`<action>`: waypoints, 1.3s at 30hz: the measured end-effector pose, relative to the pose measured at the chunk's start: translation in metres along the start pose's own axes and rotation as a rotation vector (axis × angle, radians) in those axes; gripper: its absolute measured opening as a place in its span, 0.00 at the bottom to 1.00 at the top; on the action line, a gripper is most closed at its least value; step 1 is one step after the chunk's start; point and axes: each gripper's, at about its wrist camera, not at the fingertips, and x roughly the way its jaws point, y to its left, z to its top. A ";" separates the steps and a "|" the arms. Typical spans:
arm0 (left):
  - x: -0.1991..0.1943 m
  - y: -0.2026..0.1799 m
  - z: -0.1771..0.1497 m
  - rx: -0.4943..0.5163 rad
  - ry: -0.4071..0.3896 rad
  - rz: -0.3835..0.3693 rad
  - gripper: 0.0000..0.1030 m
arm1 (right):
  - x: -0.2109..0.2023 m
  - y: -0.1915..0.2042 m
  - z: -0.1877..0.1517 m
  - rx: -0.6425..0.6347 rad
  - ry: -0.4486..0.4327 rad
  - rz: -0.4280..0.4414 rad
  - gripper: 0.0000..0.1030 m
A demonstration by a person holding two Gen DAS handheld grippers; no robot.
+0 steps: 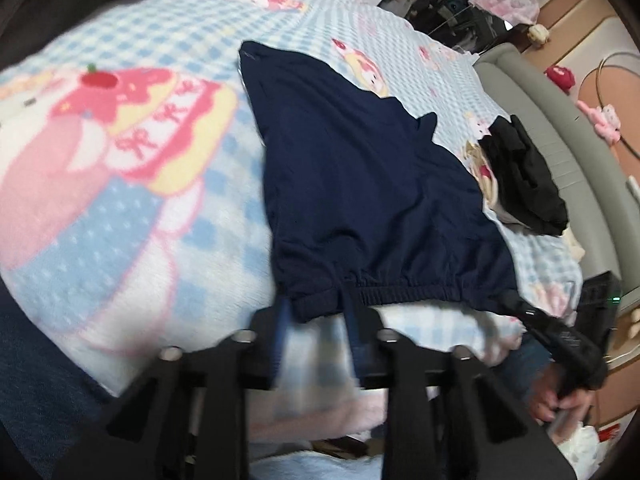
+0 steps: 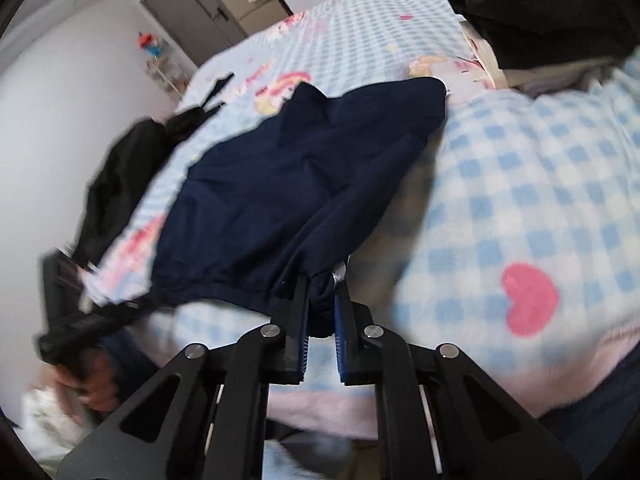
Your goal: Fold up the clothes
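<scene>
Dark navy shorts point(image 1: 360, 168) lie spread on a blue-checked blanket point(image 1: 140, 208), with the elastic waistband toward me. My left gripper point(image 1: 318, 312) is shut on the waistband's left corner, where the cloth bunches between the blue pads. My right gripper point(image 2: 322, 312) is shut on the other corner of the shorts point(image 2: 288, 184), with a fold of navy fabric pinched between its fingers. Each view shows the other gripper at the far end of the waistband: the right gripper point(image 1: 560, 340) at the lower right, the left gripper point(image 2: 80, 328) at the lower left, each with a hand behind it.
A folded black garment point(image 1: 524, 176) rests on a small pile near the bed's right edge, beside a grey padded bed frame point(image 1: 540, 120). Another black garment point(image 2: 120, 184) lies at the bed's far left. Pink toys point(image 1: 600, 120) lie on the floor. A grey door point(image 2: 188, 16) stands beyond the bed.
</scene>
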 end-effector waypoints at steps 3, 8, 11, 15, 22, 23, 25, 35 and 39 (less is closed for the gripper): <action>-0.010 0.000 0.001 0.012 -0.012 0.001 0.16 | -0.009 0.005 -0.002 0.030 0.011 0.018 0.09; -0.024 -0.006 0.001 0.043 0.007 0.012 0.18 | -0.009 0.004 -0.012 0.045 0.047 -0.057 0.09; -0.020 0.010 -0.001 -0.018 0.032 -0.006 0.45 | 0.009 -0.008 -0.019 0.059 0.110 -0.099 0.13; -0.030 0.032 0.002 -0.124 -0.015 -0.078 0.46 | 0.003 0.004 -0.018 -0.018 0.056 -0.147 0.20; -0.012 0.025 0.007 -0.026 0.045 0.093 0.38 | 0.021 0.000 -0.017 -0.041 0.105 -0.232 0.25; -0.012 0.022 0.007 -0.017 0.050 0.115 0.37 | 0.024 -0.005 -0.018 -0.026 0.120 -0.241 0.25; -0.030 0.018 0.008 -0.025 -0.023 0.119 0.34 | 0.012 -0.009 -0.013 -0.002 0.090 -0.234 0.25; 0.012 -0.032 0.027 0.149 0.036 0.117 0.43 | 0.024 0.000 0.008 0.000 0.048 -0.275 0.27; 0.019 -0.033 0.021 0.116 0.055 0.185 0.40 | 0.003 -0.022 0.013 0.122 -0.010 -0.220 0.28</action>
